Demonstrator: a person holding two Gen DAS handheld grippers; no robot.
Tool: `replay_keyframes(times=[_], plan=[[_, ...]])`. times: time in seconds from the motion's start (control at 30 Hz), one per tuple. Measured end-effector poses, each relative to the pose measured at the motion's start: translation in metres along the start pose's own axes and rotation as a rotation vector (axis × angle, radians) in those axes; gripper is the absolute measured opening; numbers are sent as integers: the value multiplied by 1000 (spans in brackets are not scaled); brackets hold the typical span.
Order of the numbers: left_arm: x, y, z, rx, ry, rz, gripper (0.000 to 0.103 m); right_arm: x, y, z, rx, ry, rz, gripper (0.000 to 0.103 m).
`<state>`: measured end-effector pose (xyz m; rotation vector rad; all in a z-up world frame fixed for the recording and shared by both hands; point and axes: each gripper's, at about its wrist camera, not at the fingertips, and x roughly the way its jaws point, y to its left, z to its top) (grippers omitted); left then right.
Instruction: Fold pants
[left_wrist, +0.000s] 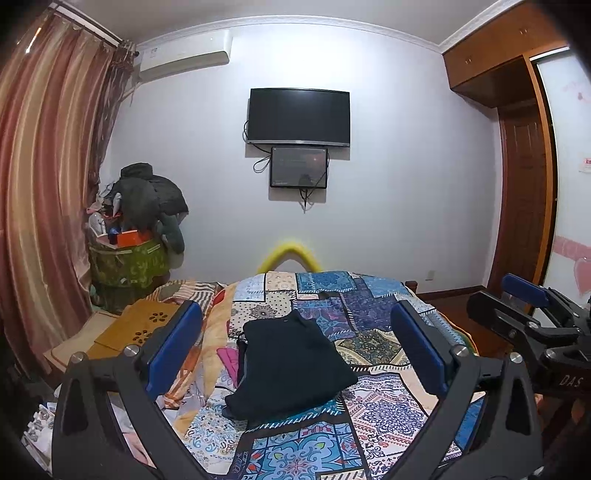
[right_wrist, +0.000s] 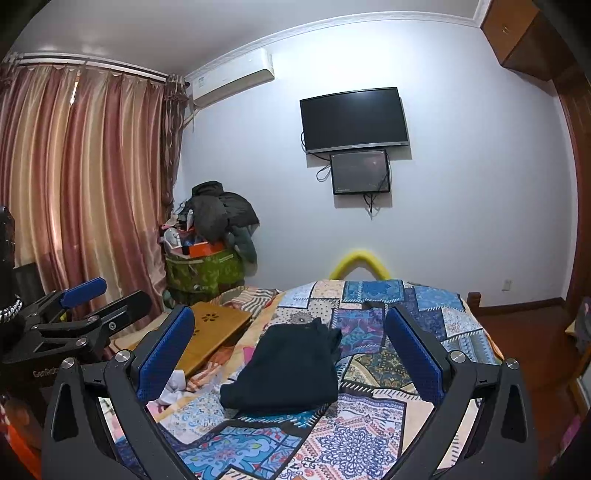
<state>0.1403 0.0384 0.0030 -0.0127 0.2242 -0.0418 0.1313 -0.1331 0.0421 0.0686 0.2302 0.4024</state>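
A: Entry, left tongs (left_wrist: 295, 347). Blue pads spread wide apart, nothing between them, released. Agree?

B: Agreed. Right tongs (right_wrist: 291, 347) likewise: pads far apart, gripping nothing. Both sets are held above the near part of the bed, not touching the cloth.

A: Position of the pants (left_wrist: 291, 365)?

B: Dark, navy to black, folded into a compact stack. In the left wrist view they lie straight ahead of the left tongs, framed between the two pads and beyond their tips. In the right wrist view the pants (right_wrist: 286, 369) sit ahead of the right tongs too, slightly toward the left pad. No contact with either set.

A: Supporting surface?

B: A bed under a patchwork bedspread (left_wrist: 373, 398), blue, white and orange panels. The pants rest flat on it. Left of the pants the cover gives way to rumpled orange and striped bedding (left_wrist: 207, 332). Further left of the left tongs lies a wooden lap tray (left_wrist: 136, 325) with flower-shaped cut-outs.

A: Each tool visible to the other camera?

B: Yes. The right tool shows at the right edge of the left view, the left tool at the left edge of the right view.

A: Room beyond the tongs?

B: White wall with a dark television (left_wrist: 298, 116), a smaller screen (left_wrist: 298, 168) under it, an air conditioner (left_wrist: 184, 55) high left, striped curtains (left_wrist: 48, 166), and a heap of clothes on a green bag (left_wrist: 136, 236) in the corner. A yellow curved bar (left_wrist: 290, 254) rises at the bed's far end.
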Motion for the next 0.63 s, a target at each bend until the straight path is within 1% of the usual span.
replay_keyframes(times=[0.23,0.63], plan=[[1,2,1,-3,4,-6,103,1,1,-2,-1,3,-7,103],[3,9,-7,-5,21,-5,103,8,7,-6,-10,27,-5,103]])
